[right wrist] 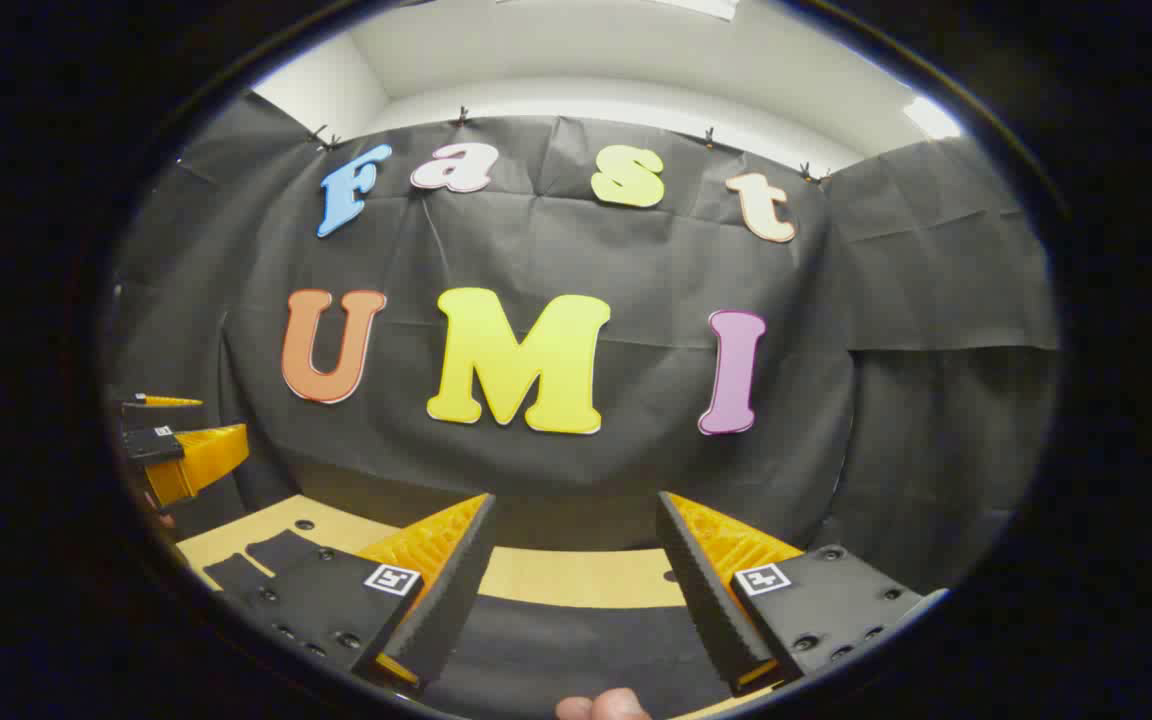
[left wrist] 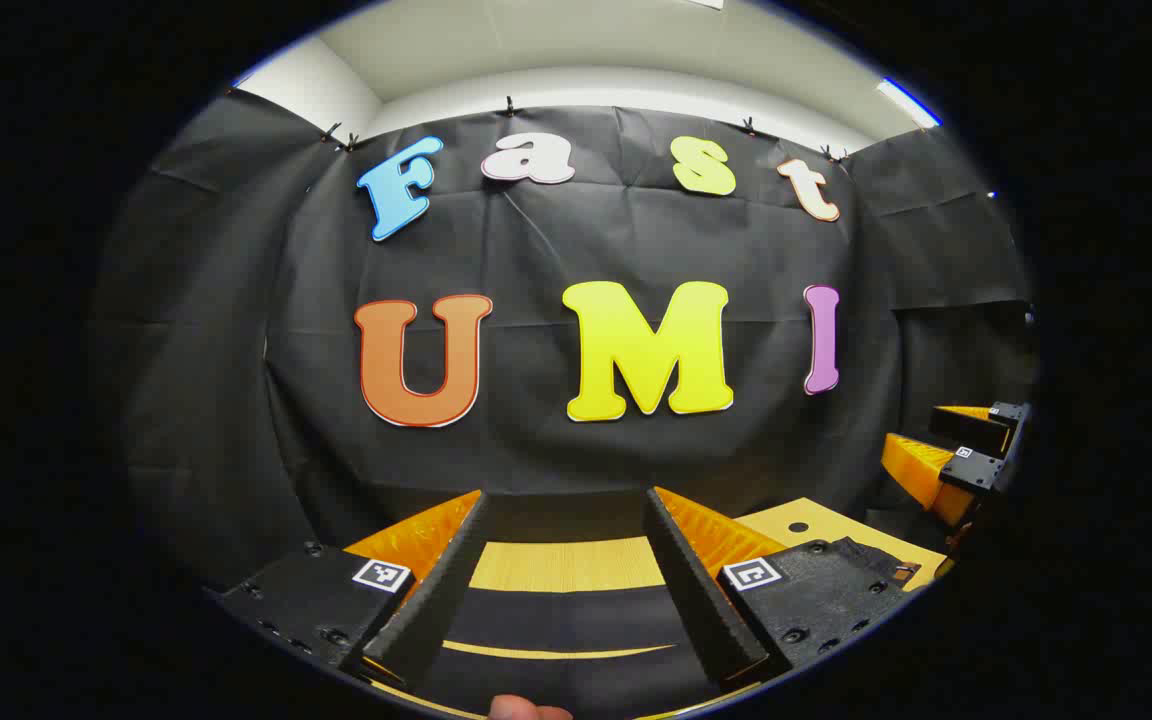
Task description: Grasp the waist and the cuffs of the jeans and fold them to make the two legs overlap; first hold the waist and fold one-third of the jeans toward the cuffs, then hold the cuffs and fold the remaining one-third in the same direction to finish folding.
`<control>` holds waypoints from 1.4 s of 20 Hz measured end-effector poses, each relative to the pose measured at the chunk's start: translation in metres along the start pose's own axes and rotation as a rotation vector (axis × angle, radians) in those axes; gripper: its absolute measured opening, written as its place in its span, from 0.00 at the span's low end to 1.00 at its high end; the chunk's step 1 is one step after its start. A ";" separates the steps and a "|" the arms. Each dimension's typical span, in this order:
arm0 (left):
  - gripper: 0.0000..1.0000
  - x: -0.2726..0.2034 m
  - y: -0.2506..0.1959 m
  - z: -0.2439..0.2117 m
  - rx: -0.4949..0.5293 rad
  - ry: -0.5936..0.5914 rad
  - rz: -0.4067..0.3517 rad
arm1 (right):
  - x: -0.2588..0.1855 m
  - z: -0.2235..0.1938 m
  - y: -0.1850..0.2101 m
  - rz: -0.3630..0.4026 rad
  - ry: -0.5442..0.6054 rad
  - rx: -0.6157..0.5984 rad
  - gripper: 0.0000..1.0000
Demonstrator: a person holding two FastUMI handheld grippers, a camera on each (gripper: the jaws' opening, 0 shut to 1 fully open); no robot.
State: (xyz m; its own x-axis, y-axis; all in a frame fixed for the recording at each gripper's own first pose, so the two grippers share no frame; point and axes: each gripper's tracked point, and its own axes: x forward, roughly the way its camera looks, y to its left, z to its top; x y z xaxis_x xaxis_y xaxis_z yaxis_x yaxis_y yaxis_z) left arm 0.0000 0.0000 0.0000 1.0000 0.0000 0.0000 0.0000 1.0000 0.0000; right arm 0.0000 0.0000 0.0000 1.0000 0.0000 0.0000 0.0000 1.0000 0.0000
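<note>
The jeans (left wrist: 566,615) are dark cloth lying flat on the wooden table (left wrist: 566,565), low in the left gripper view between my fingers. My left gripper (left wrist: 566,498) hangs above them, open, nothing between its fingers. In the right gripper view the same dark jeans (right wrist: 576,640) spread under my right gripper (right wrist: 574,500), which is also open and holds nothing. Each gripper appears in the other's view, off to the side: the right gripper (left wrist: 951,448) at the far right, the left gripper (right wrist: 181,440) at the far left. Both are level, above the table.
The black cloth wall (left wrist: 576,450) stands close behind the table's far edge. A bare strip of tabletop (right wrist: 576,578) runs between the jeans and the wall. A person's fingertip (right wrist: 601,705) shows at the bottom edge.
</note>
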 end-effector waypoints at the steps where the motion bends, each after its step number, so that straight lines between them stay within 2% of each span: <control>1: 0.98 0.002 0.002 0.001 -0.002 0.001 -0.001 | 0.000 0.000 0.000 -0.003 0.003 0.004 0.97; 13: 0.98 0.015 0.003 0.000 0.013 0.001 0.006 | 0.011 0.001 -0.003 -0.006 0.003 -0.017 0.97; 22: 0.98 0.021 0.009 -0.014 0.002 0.046 0.032 | 0.022 -0.005 -0.016 0.012 0.026 -0.010 0.97; 25: 0.98 0.027 0.035 -0.029 -0.019 0.081 0.072 | 0.026 -0.015 -0.043 -0.017 0.061 0.004 0.97; 28: 0.99 0.029 0.081 -0.063 -0.085 0.160 0.165 | 0.024 -0.047 -0.083 -0.053 0.164 0.065 0.97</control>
State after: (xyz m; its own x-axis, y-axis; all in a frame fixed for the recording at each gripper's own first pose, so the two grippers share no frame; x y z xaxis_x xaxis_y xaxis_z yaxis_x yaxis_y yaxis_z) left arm 0.0286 0.0806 -0.0627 0.9737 0.1565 -0.1656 -0.1701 0.9828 -0.0714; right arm 0.0237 -0.0828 -0.0473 0.9852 -0.0474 -0.1645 0.0581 0.9965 0.0606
